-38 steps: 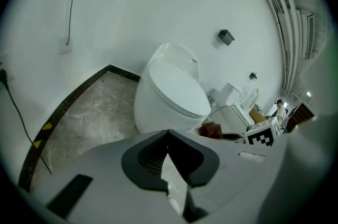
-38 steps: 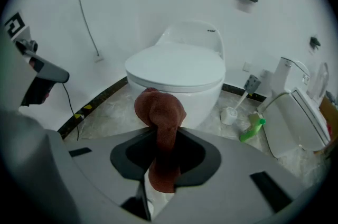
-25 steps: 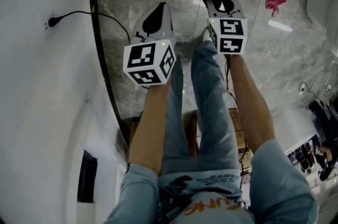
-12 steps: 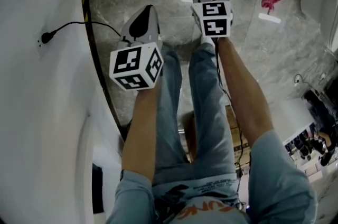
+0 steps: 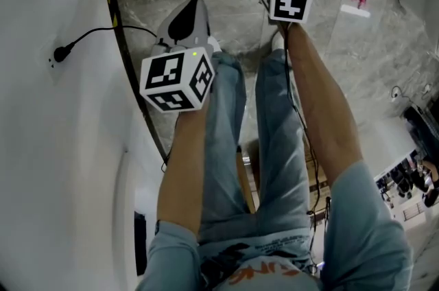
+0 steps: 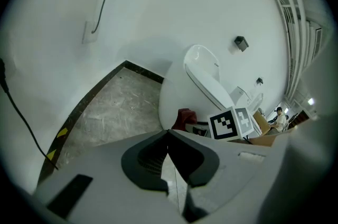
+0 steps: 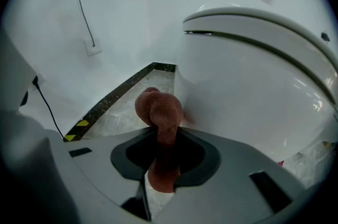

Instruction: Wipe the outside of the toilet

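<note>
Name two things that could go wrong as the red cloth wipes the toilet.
The red cloth is pinched in the right gripper by a narrow fold; rubbing the toilet bowl may pull it free. The shut left gripper hangs near a wall cable and might snag it.

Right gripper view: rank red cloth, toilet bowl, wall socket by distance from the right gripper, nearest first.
1. Red cloth: clamped between the right gripper's jaws.
2. Toilet bowl: just right of the cloth.
3. Wall socket: on the wall, upper left.
</note>
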`<state>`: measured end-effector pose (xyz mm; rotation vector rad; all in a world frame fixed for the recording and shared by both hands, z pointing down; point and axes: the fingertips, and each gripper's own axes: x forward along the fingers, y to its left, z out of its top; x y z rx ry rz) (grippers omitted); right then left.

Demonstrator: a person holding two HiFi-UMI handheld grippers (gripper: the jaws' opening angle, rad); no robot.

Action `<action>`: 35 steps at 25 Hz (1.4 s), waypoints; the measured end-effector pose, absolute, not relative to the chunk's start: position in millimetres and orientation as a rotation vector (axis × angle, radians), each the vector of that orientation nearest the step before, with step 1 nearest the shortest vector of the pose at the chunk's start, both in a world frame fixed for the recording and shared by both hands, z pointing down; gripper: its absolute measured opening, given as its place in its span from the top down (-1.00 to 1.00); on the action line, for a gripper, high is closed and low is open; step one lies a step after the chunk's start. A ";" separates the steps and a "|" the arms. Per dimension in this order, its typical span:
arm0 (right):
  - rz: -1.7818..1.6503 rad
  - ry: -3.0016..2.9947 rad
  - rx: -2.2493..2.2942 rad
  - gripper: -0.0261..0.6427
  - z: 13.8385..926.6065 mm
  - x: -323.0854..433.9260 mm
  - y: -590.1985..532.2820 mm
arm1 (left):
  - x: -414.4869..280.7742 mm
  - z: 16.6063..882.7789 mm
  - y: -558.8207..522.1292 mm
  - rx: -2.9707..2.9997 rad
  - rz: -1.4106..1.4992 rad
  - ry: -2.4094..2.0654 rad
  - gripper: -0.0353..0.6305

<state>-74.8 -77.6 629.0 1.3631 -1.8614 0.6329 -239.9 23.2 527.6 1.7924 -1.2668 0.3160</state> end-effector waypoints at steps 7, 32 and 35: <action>0.666 -1.839 1.418 0.67 627.5 -56.7 -81.0 | -228.3 528.4 30.1 1.784 0.304 -1.248 0.91; 0.849 -1.815 1.484 0.67 627.1 -5.0 -53.1 | -156.6 523.3 41.6 1.813 0.352 -1.191 0.91; 0.853 -1.823 1.470 0.67 627.7 3.0 -50.2 | -147.2 523.1 41.5 1.820 0.360 -1.185 0.91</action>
